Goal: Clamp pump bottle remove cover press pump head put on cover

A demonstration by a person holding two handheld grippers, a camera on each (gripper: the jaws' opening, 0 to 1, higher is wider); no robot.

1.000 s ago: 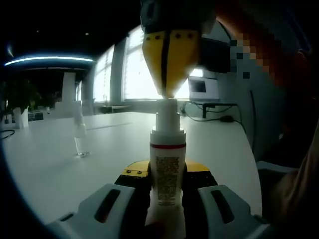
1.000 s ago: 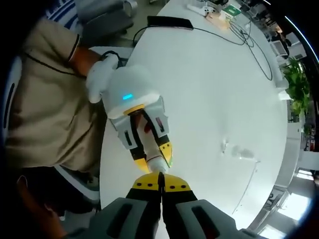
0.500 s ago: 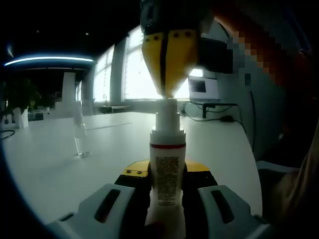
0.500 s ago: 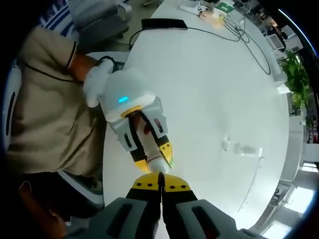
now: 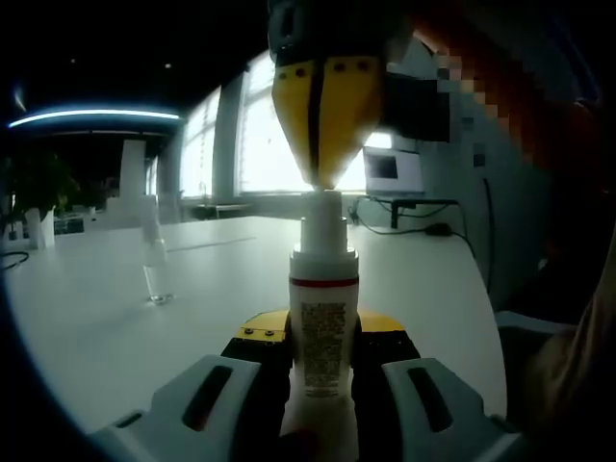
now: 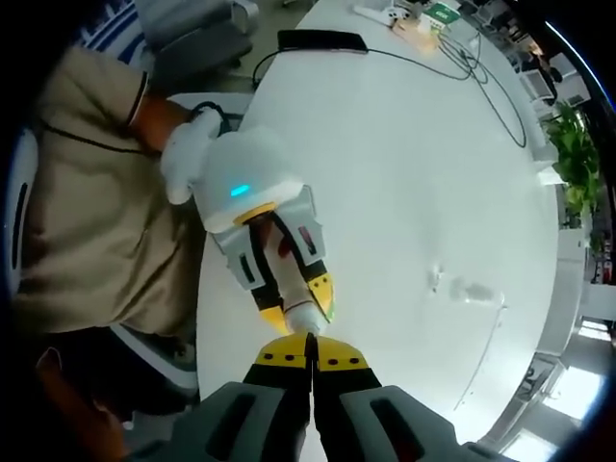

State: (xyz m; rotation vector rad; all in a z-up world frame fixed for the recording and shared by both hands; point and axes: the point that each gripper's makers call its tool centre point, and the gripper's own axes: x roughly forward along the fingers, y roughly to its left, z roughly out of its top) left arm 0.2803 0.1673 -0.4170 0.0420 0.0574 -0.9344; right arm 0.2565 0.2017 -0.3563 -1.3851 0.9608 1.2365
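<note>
1. Your left claw [image 5: 322, 361] is clenched on the pump bottle [image 5: 324, 327], its two jaws pressing the white body from either side just below the red band.
2. You hold the bottle upright over the white desk [image 5: 115, 308], long axis vertical in the left gripper view, pump head [image 5: 322, 217] at the top. What is inside the opaque body cannot be told.
3. Your right claw [image 5: 318, 183] comes down from above with its yellow jaws closed together, holding nothing, the tips resting on the top of the pump head.
4. In the right gripper view, that claw [image 6: 310, 337] looks along the bottle's axis, with the left claw [image 6: 289, 289] and your gloved hand [image 6: 188, 154] behind it.
5. The clear cover [image 5: 154, 265] stands upright on the desk, well apart from the bottle; in the right gripper view it [image 6: 467, 289] is a faint shape on the desk.
</note>
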